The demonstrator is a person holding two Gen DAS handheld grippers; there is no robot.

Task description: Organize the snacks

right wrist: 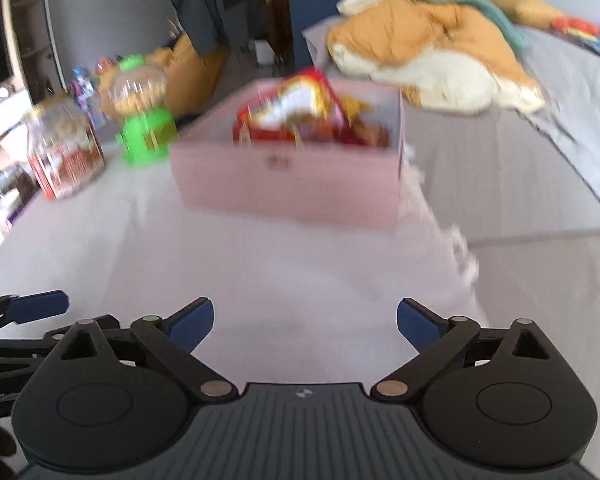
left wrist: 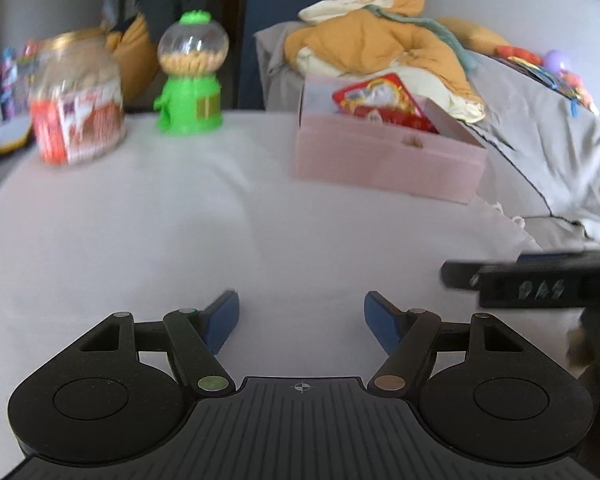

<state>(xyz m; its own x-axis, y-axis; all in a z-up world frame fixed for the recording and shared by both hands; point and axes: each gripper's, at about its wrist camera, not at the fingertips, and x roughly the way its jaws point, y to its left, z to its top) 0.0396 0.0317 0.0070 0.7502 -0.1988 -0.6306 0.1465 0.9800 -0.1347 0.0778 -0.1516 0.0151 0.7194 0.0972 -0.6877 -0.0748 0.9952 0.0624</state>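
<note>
Snacks already sit in the pink box [right wrist: 288, 184] toward the back of the white table [left wrist: 180, 220]: a red packet [right wrist: 300, 108] stands tilted up out of it, with more wrappers behind. Both tools are empty. The left gripper [left wrist: 302, 320] has its blue pads apart with only bare cloth between them, and the right gripper [right wrist: 304, 320] stands spread wide, nothing in its jaws.

By my reading, a packet has gone in and the step in hand is picking the next item. Left of the box, well apart from it, stand a clear jar [left wrist: 78, 100] with a red label and a green candy dispenser [left wrist: 190, 76]; both are upright, rounded and likely slippery.

For doing it well:
- Choose one hand for one item; the two tools sit close together low over the table, so they could clash.
- Approach the jar or dispenser from the side, pads level, and grip the narrower part.
- Slow down before closing, since the blurred views make aiming uncertain.
- Check that the tilted packet leaves room in the box.
</note>
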